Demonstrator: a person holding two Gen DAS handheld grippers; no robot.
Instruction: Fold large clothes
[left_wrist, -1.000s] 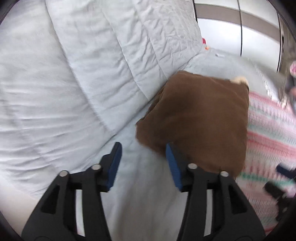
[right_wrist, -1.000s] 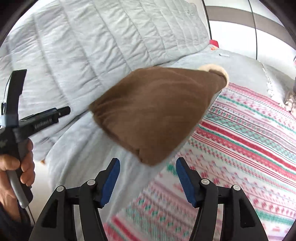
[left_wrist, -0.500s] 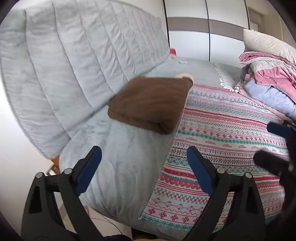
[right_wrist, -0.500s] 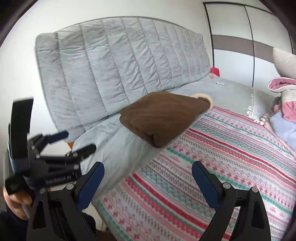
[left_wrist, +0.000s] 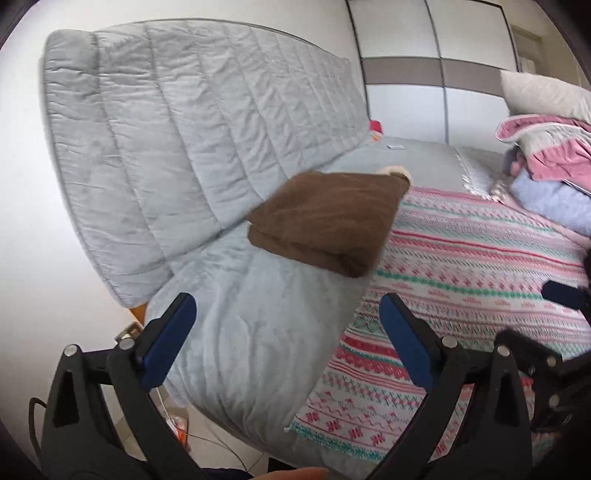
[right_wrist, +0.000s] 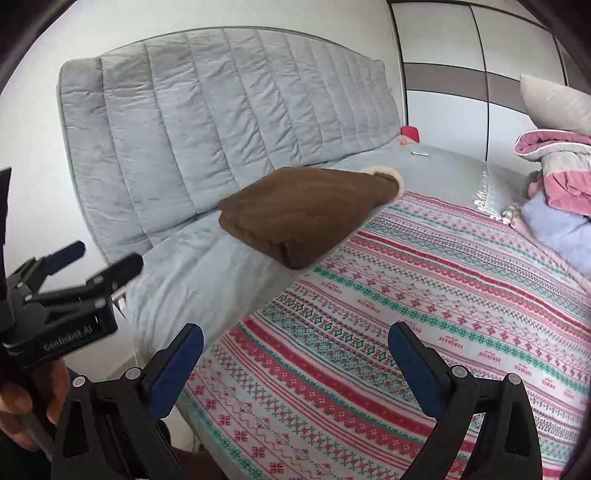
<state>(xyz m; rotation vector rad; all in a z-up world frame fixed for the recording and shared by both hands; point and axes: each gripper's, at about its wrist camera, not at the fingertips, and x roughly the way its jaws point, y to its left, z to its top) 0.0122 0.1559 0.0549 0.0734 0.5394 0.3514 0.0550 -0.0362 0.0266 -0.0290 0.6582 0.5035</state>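
Note:
A folded brown garment (left_wrist: 328, 218) with a cream fleece edge lies on the grey bed cover by the headboard; it also shows in the right wrist view (right_wrist: 306, 210). My left gripper (left_wrist: 288, 314) is open and empty, held back from the bed's foot, well short of the garment. My right gripper (right_wrist: 295, 343) is open and empty above the patterned blanket (right_wrist: 424, 295), also far from the garment. The left gripper shows at the left edge of the right wrist view (right_wrist: 107, 264).
A grey quilted headboard (left_wrist: 184, 140) stands behind the bed. A pile of pink, grey and blue bedding and a pillow (left_wrist: 546, 147) sits at the far right. White wardrobe doors (left_wrist: 424, 74) are at the back. Cables lie on the floor (left_wrist: 177, 435) below the bed corner.
Both grippers have pulled back from the brown garment and opened wide. The garment stays folded on the bed, now far away in both views.

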